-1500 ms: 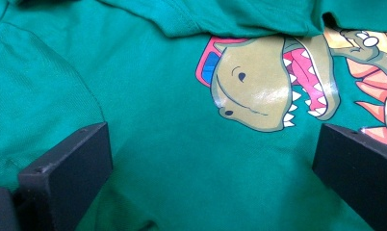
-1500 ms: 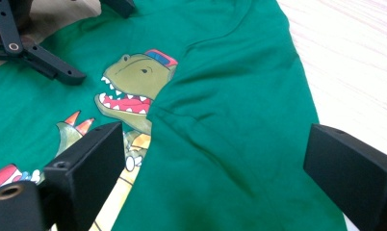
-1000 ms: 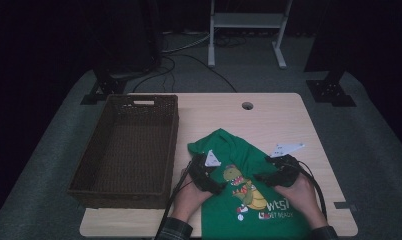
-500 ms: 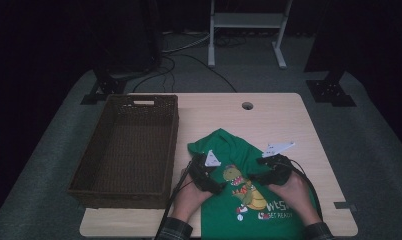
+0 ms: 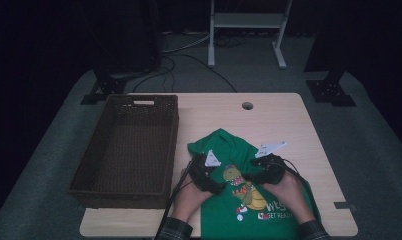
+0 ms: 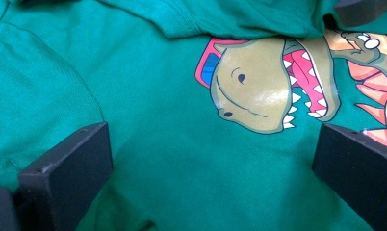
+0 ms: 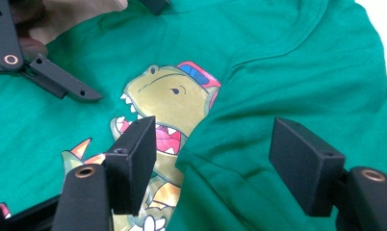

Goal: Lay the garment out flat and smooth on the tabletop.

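A green T-shirt (image 5: 239, 150) with a dinosaur print (image 5: 241, 185) lies on the near half of the table. My left gripper (image 5: 220, 186) rests on the shirt left of the print. Its jaws stand wide open over flat cloth (image 6: 172, 144) beside the dinosaur's head (image 6: 259, 91). My right gripper (image 5: 249, 175) points in from the right. In the right gripper view a raised fold of the shirt (image 7: 239, 159) runs between its fingers (image 7: 134, 159), which have just been closing; the pads stay clear of the cloth. The left gripper's black links (image 7: 52, 77) show at the upper left there.
A dark wicker basket (image 5: 126, 150) stands on the left of the wooden table (image 5: 289, 125). A cable hole (image 5: 247, 106) sits near the table's far edge. A strip of dark tape (image 5: 341, 205) marks the right front corner. Stand legs and cables lie on the floor behind.
The right gripper has slid left across the shirt toward the dinosaur print. The left gripper has kept its place.
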Demonstrator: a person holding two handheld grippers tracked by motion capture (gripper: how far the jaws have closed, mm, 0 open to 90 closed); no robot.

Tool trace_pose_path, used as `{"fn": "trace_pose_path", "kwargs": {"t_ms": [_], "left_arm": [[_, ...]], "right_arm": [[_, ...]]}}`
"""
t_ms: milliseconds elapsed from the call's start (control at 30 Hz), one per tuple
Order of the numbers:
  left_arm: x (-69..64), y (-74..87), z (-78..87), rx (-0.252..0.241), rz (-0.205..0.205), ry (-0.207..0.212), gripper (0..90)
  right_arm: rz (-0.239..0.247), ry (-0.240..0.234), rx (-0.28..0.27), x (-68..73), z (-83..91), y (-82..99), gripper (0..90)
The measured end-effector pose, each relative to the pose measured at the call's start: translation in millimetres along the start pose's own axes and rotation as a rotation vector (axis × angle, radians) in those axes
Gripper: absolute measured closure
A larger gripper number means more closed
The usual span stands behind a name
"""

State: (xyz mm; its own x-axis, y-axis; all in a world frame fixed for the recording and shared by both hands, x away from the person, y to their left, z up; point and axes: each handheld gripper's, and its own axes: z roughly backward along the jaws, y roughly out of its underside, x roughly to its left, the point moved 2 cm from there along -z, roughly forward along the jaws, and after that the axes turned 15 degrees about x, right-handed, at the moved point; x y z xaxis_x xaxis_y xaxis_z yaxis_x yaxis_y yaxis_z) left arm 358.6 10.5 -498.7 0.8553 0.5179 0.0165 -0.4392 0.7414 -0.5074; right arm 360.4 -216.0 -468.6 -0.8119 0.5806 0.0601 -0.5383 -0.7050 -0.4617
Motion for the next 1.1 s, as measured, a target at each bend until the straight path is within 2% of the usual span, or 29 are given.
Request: {"fn": "trace_pose_path", "kwargs": {"t_ms": [233,467,667,900,1100], "left_arm": [[0.1,0.0,0.1,0.001,-0.001,0.000,0.0],[0.1,0.0,0.1,0.002,-0.002,0.000,0.0],[0.1,0.1,0.1,0.001,-0.001,-0.001,0.0],[0.1,0.1,0.1,0.001,-0.001,-0.001,0.0],[0.1,0.1,0.1,0.001,-0.001,-0.001,0.0]], "right_arm": [[0.011,0.006,0.013,1.7,-6.6,-1.1,38.3],[0.022,0.025,0.051,3.7,-15.6,-0.6,47.4],[0.033,0.061,0.048,6.4,-15.7,0.2,62.2],[0.015,0.098,0.051,6.9,-14.4,0.9,80.9],[0.000,0.090,0.043,5.0,-12.5,1.3,83.8]]}}
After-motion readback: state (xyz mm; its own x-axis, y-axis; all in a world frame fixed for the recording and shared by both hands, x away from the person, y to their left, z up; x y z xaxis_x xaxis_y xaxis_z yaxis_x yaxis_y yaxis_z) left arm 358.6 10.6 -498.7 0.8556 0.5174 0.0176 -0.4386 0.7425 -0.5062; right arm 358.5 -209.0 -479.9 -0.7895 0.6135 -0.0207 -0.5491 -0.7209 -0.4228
